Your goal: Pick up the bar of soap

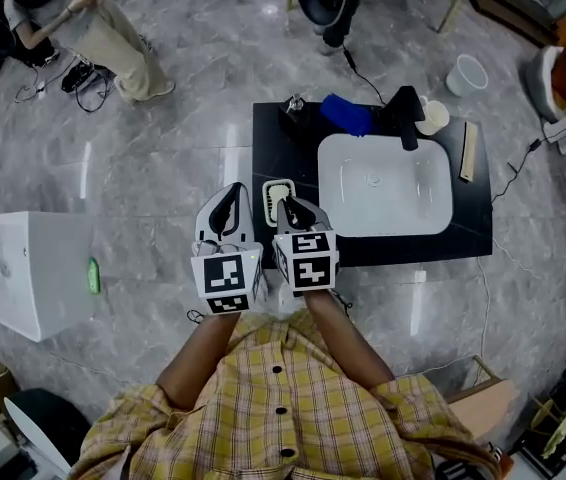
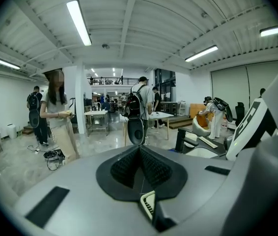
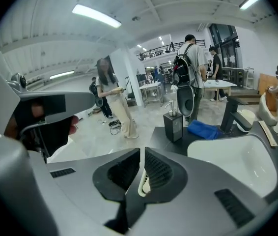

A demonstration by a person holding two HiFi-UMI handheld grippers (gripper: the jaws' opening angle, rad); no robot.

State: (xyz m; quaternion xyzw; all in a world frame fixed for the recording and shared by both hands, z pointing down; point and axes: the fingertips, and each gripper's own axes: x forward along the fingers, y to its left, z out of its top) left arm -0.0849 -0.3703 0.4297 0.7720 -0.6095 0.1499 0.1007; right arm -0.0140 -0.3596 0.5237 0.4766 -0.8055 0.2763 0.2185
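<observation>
Two grippers: the left gripper (image 2: 140, 155) and the right gripper (image 3: 142, 157) each have their fingers pressed together, gripping nothing. One bar of soap (image 1: 279, 195) lies on the black surface (image 1: 285, 156) between both finger pairs, just beside the right pair.

Two tongs (image 1: 231, 193) (image 1: 285, 206), one soap bar (image 1: 279, 196)

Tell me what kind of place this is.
Probably a lab or workshop hall, not a real bathroom: the white sink on its black counter stands alone on a stone floor, under strip lights, with worktables behind.
</observation>
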